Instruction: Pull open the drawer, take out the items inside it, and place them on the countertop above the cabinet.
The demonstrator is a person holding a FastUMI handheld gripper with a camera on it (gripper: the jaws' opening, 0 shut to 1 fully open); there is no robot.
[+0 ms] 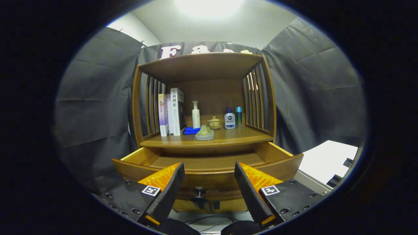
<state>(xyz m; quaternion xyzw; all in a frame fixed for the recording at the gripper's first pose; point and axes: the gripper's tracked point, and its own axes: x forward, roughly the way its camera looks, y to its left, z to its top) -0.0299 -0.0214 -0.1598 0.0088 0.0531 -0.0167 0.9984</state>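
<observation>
Drawer [209,161] of varnished wood stands pulled out under the countertop [209,140], its curved front just beyond the fingers and its dark knob [199,192] between them; what shows of its floor looks bare. It probably slides stiffly and is best taken by that small round knob. On the countertop, left to right: upright books [172,112], a blue cloth [191,131], a pump bottle [196,115], a glazed ceramic piece [204,133], likely fragile. The gripper [209,182] is spread wide, holding nothing.

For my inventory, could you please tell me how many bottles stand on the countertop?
3: a white pump bottle beside the books, and a squat white bottle with a slim teal bottle at its right. None seem hidden.
</observation>
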